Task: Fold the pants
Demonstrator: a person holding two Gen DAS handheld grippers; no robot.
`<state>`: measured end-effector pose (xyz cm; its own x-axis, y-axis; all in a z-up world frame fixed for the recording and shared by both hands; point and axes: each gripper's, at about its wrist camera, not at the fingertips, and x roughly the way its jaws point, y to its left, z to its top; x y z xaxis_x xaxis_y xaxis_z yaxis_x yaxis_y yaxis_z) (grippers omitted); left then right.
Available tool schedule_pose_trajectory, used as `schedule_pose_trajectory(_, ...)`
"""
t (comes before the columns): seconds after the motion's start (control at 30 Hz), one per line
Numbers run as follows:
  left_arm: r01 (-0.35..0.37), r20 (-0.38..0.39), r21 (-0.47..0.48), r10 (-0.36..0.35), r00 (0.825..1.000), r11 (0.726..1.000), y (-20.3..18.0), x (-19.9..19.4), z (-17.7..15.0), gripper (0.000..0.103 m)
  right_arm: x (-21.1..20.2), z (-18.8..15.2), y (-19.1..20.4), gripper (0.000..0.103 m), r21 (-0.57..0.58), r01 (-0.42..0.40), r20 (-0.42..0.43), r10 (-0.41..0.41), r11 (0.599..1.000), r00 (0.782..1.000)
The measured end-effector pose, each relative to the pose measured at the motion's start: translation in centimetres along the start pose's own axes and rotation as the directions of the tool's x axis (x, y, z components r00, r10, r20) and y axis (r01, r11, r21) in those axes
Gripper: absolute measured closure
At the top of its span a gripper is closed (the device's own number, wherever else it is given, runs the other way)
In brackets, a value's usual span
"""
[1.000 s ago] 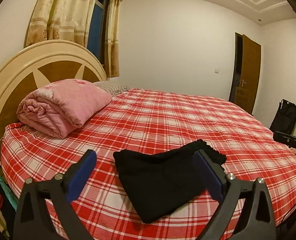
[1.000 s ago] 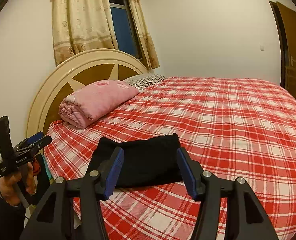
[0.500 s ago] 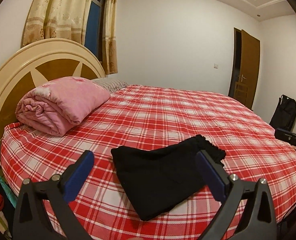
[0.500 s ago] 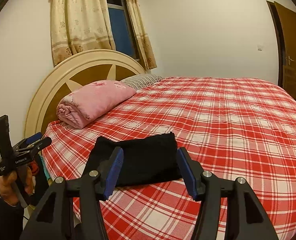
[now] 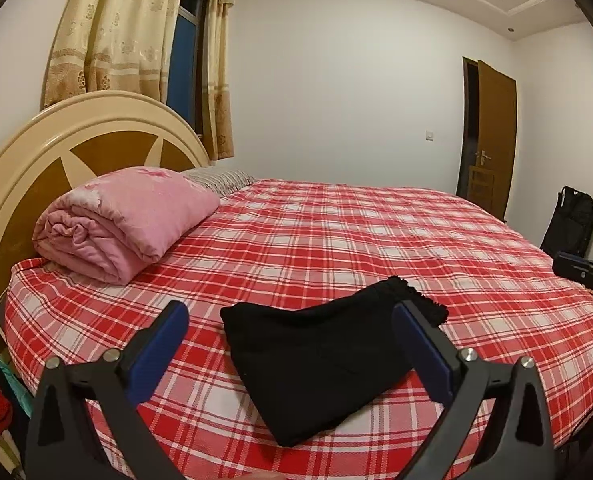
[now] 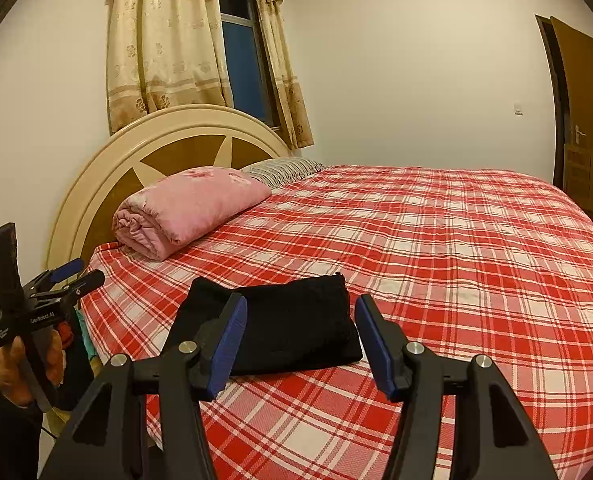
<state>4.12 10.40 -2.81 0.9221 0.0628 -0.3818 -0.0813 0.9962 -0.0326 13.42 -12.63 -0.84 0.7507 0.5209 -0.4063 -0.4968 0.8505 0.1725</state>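
I am looking across a bed [image 5: 336, 240] in a red plaid sheet. A rolled pink quilt [image 5: 128, 220] is lying far left against the round cream-and-brown headboard [image 6: 168, 148], a striped pillow [image 6: 284, 168] just beyond it. Beige curtains [image 6: 164, 40] are hanging above. A brown door [image 5: 494, 140] is standing open far right, a black bag [image 5: 572, 220] leaning near it.

Folded pants [image 5: 320, 364] lie on the bed [image 5: 376, 240] near its front edge; a rolled quilt [image 5: 124, 216] sits behind, against the headboard [image 5: 24, 168].
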Motion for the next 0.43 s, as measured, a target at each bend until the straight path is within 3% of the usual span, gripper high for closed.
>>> schedule_pose_trajectory(0.43,0.025,0.001,0.028,-0.025,1.000,0.999,-0.83,0.25,-0.64,0.000,-0.02,-1.02,-0.85,0.045,0.013,0.021,-0.014,-0.021,1.000,1.000)
